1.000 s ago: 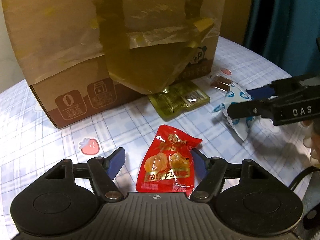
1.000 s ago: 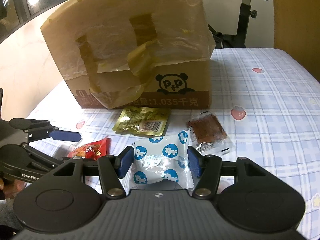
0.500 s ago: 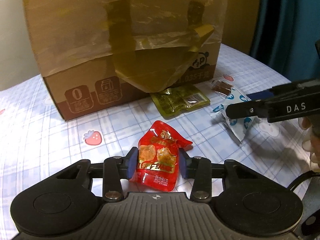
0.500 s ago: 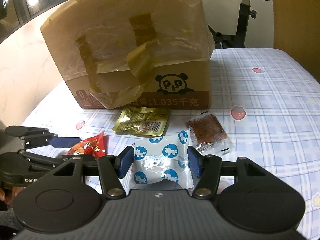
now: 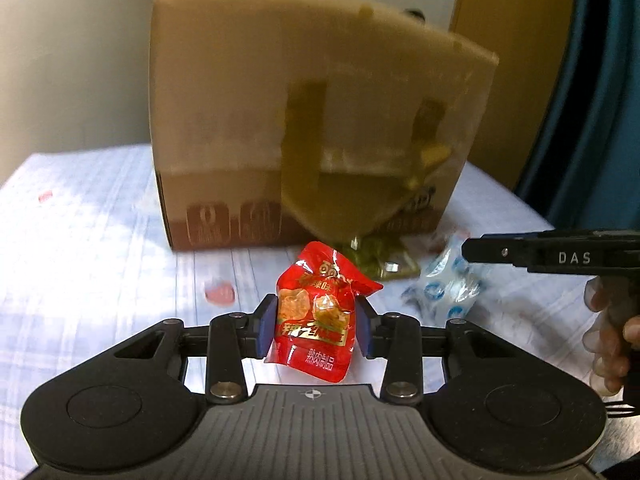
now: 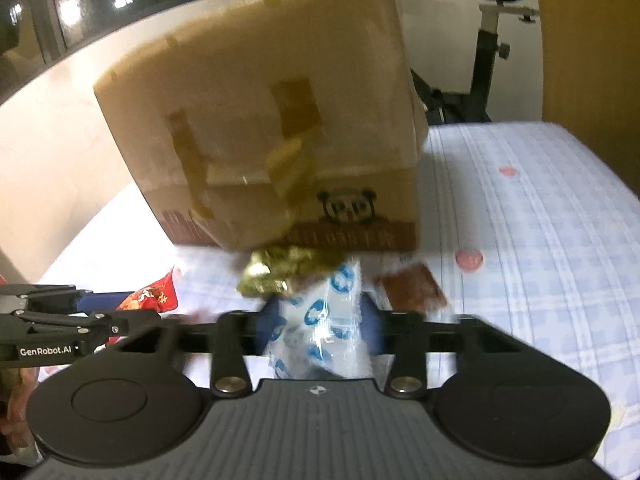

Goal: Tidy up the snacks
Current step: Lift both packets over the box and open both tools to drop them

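Snacks were in both of my grippers by this moment. My left gripper (image 5: 316, 330) was clamped on the red snack packet (image 5: 316, 320), its blue pads pressed flat against the packet's two sides; a second before, those jaws had stood wide apart with the packet lying flat on the tablecloth between them. The packet now hung upright, clear of the cloth, and the view had tipped so that the whole top of the cardboard box (image 5: 312, 120) showed where earlier it ran off the frame.

My right gripper (image 6: 318, 326) was closing on the white packet with blue dots (image 6: 320, 328). The packet was between the jaws and crumpled narrow and tall, where before it had lain wide and flat with the pads standing off its edges. Its upper end now reached the foot of the box in the right wrist view.

The green-gold packet (image 6: 280, 270) lay at the base of the box as before, and the brown snack in clear wrap (image 6: 412, 286) sat just right of the white packet on the checked tablecloth (image 6: 540, 240). Both views were blurred, unlike the sharp ones earlier.

From the left wrist view I could see my right hand (image 5: 612, 340) gripping its handle at the right edge
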The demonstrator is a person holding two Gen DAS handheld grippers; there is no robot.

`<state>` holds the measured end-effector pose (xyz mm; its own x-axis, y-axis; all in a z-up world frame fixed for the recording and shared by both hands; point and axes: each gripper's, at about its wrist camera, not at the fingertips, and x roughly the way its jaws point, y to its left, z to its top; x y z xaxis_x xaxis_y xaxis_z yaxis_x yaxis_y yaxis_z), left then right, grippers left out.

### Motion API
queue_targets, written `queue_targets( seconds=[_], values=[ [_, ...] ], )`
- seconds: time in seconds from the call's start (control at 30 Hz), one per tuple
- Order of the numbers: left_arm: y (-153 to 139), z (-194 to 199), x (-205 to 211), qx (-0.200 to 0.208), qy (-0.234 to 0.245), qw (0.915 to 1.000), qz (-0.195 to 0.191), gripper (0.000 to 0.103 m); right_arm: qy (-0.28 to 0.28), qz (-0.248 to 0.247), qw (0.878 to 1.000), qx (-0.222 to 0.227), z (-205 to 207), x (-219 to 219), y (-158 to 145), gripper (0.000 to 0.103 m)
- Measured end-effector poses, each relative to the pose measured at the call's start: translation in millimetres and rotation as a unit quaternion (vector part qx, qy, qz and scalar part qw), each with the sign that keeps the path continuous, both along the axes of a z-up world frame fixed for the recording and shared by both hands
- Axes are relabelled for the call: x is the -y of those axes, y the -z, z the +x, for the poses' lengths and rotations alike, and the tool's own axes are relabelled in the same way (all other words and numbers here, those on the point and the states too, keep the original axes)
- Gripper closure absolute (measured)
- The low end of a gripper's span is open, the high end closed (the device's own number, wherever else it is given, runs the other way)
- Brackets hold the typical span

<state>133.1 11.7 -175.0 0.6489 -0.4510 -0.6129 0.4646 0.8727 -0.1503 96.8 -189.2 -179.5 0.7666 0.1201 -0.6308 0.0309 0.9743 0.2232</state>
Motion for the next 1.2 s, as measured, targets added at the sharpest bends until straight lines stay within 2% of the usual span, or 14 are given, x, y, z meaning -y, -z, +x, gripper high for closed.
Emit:
queue_targets(
  seconds=[0.17, 0.27, 0.33, 0.47, 0.5, 0.57, 0.7, 0.77, 0.8, 0.83, 1.03, 1.2],
  values=[
    [-7, 7, 2, 0.002, -0.007, 1.0000, -0.003, 0.061, -0.010, -0.020, 1.000, -0.009, 6, -4, -5, 0.067],
    [-6, 5, 1, -0.003, -0.007, 0.9999, -0.007, 0.061, -0.014, -0.015, 0.999, -0.033, 9, -5, 5, 0.061],
    [-5, 3, 1, -0.005, -0.007, 1.0000, -0.005, 0.061, -0.012, -0.025, 0.998, -0.050, 10, -8, 14, 0.043],
    [-1, 2, -3, -0.013, -0.012, 0.9998, -0.008, 0.061, -0.004, -0.031, 0.997, -0.071, 13, -13, 29, 0.033],
    [0, 2, -4, -0.014, -0.013, 0.9998, -0.009, 0.061, -0.003, -0.032, 0.997, -0.076, 16, -14, 31, 0.027],
    [0, 2, -5, -0.015, -0.014, 0.9997, -0.011, 0.061, -0.006, -0.025, 0.996, -0.083, 21, -15, 36, 0.029],
    [2, 2, -6, -0.018, -0.016, 0.9996, -0.013, 0.061, 0.003, -0.029, 0.997, -0.073, 29, -17, 39, 0.029],
    [3, 3, -6, -0.020, -0.018, 0.9995, -0.014, 0.061, -0.004, -0.030, 0.997, -0.068, 32, -18, 40, 0.032],
    [4, 3, -6, -0.021, -0.020, 0.9995, -0.015, 0.061, -0.010, -0.029, 0.997, -0.069, 33, -18, 41, 0.038],
    [4, 3, -7, -0.021, -0.021, 0.9994, -0.016, 0.061, -0.014, -0.031, 0.997, -0.068, 32, -19, 41, 0.050],
    [-1, 3, -9, -0.017, -0.027, 0.9991, -0.027, 0.061, -0.014, -0.033, 0.999, -0.039, 20, -18, 29, 0.054],
    [-17, 4, -8, 0.003, -0.023, 0.9992, -0.032, 0.061, -0.014, -0.032, 0.999, -0.001, 11, -14, 3, 0.054]
  ],
)
